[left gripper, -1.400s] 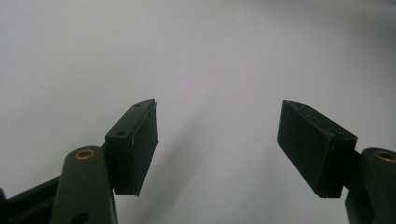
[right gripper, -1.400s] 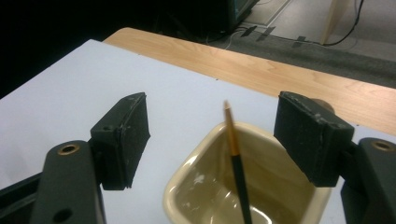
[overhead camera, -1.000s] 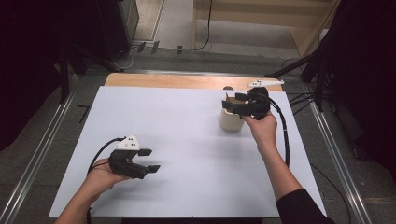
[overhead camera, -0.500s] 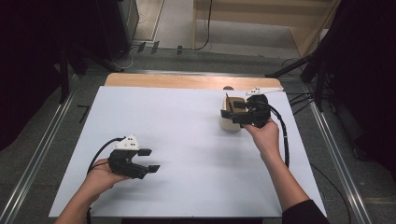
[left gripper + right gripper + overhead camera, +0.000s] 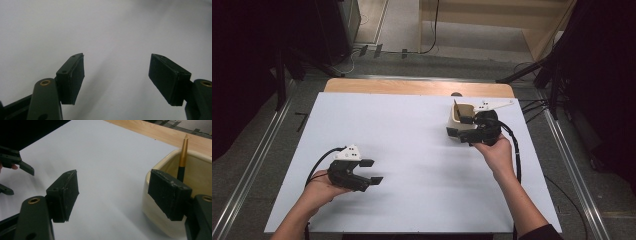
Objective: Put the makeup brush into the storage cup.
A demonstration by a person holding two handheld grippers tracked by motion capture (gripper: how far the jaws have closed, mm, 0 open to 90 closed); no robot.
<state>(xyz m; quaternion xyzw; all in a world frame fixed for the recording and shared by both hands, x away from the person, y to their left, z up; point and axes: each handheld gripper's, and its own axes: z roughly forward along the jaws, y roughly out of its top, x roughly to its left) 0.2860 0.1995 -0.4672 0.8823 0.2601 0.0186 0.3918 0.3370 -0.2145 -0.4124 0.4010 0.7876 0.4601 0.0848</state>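
A cream cup stands at the right of the white table sheet. In the right gripper view the cup holds a black pen with a gold tip, standing up inside it. My right gripper is open, its right jaw close against the cup's outer wall and bare sheet between the jaws. From above, the right gripper sits at the cup's near side. My left gripper is held low at the near left, open, with just white sheet between its jaws.
A wooden strip of tabletop runs along the far edge beyond the sheet. Metal rails flank the table on both sides. The left gripper appears far off at the left of the right gripper view.
The right gripper has come down and toward the person, from over the cup's top to its near side. The cup and the left gripper have stayed put.
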